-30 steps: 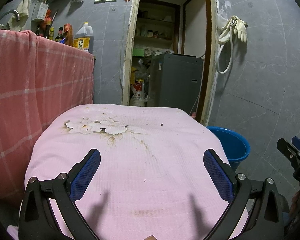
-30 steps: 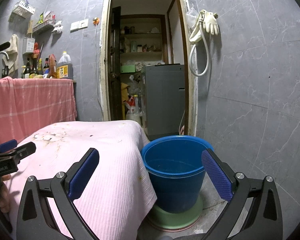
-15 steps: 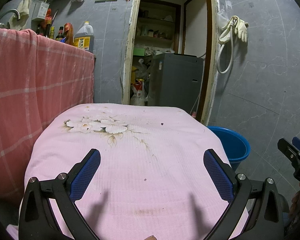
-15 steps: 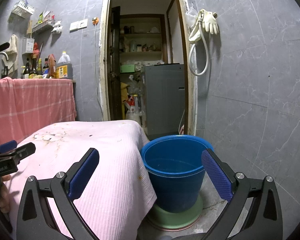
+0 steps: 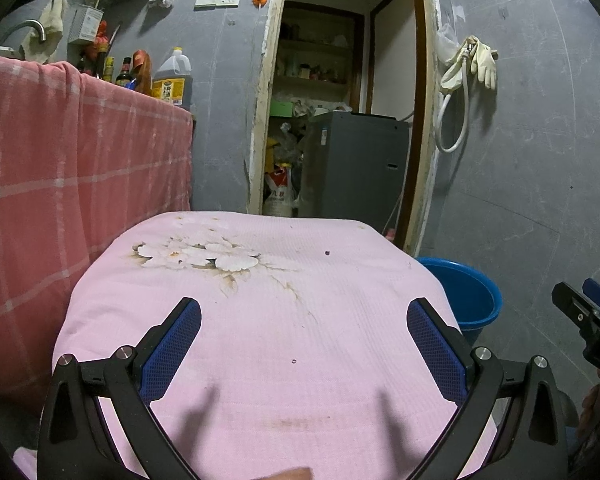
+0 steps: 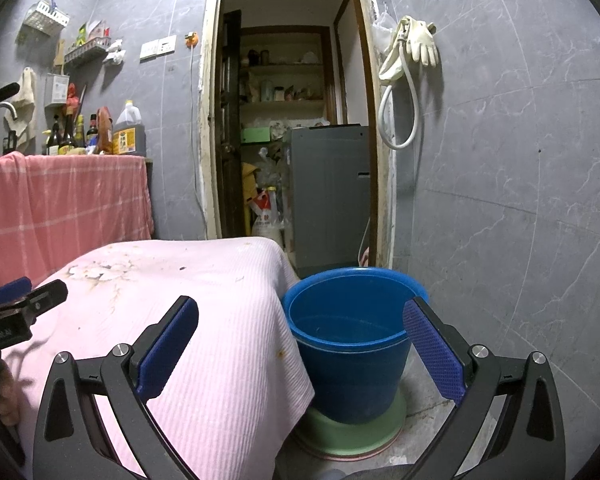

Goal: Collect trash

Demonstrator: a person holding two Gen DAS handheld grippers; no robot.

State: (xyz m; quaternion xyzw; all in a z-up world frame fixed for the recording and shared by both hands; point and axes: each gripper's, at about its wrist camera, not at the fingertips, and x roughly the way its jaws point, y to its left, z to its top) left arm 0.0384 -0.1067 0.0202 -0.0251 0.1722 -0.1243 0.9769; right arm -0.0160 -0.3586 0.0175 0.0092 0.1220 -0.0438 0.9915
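My left gripper is open and empty above a table draped in a pink flowered cloth. My right gripper is open and empty, to the right of the table, facing a blue bucket on the floor. The bucket also shows in the left wrist view beside the table's right edge. Small dark specks lie on the cloth. No larger piece of trash shows on the table.
A counter with a red checked cloth stands left, with bottles on top. A doorway behind the table leads to a storeroom with a grey cabinet. The bucket stands on a green lid.
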